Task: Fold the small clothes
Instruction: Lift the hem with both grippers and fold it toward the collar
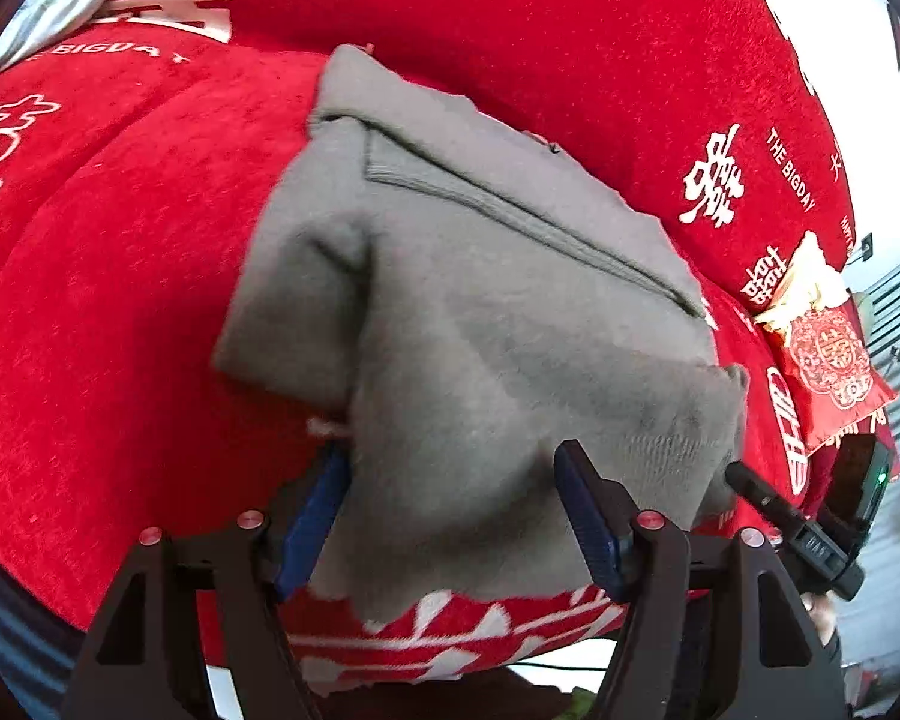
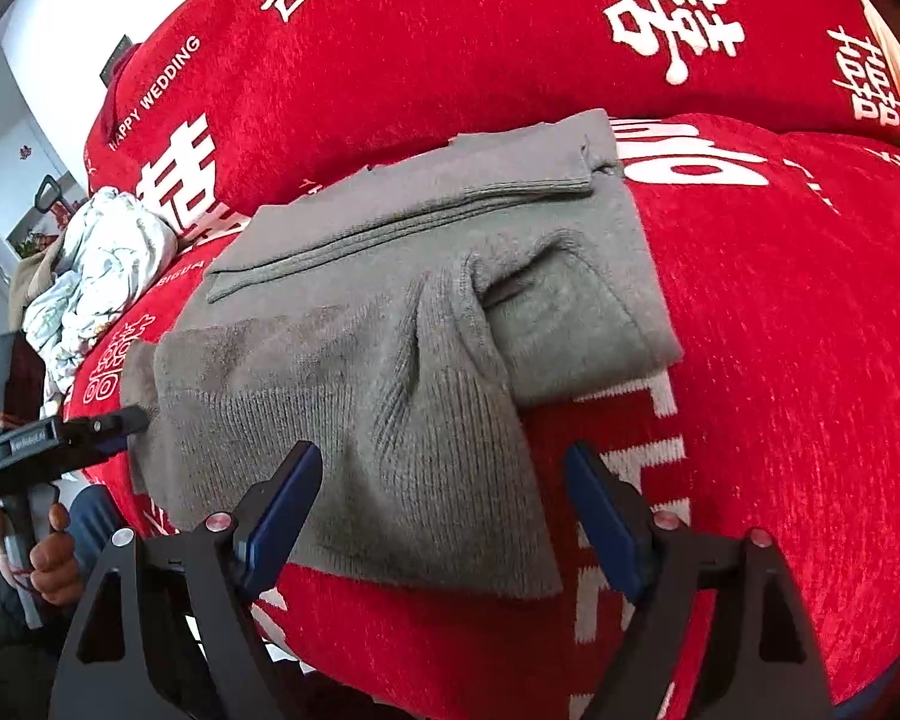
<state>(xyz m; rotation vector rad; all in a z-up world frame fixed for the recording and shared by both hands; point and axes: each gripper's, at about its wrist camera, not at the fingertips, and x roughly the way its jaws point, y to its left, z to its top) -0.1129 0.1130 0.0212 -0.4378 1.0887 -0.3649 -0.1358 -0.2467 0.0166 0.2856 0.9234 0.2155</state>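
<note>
Grey knit garment (image 1: 480,276) sits partly folded on a red sofa cover (image 1: 120,312), fuzzy chenille-type pile printed with white Chinese characters plus "THE BIGDAY" and "HAPPY WEDDING" text. Garment is soft ribbed knit, a ribbed hem band running diagonally across the upper layer, and a flap of the near layer draped forward toward the sofa edge. Left gripper (image 1: 456,498): jaws spread wide, blue pads (image 1: 582,516) either side of the near flap, cloth lying loose between them, not pinched. Right gripper (image 2: 444,498): jaws also wide apart, left pad over the knit's near edge, right pad over bare red cover, nothing clamped. Each wrist view catches the other tool's black body off to the side, just beside the garment's edge; in the right wrist view a hand (image 2: 48,558) wraps that handle. Red cushion (image 1: 828,372) with an ornate white circular pattern and a cream corner leans at the sofa's far right. Crumpled pale printed fabric (image 2: 102,258) is heaped at the sofa's left end, well apart from the grey knit.
</note>
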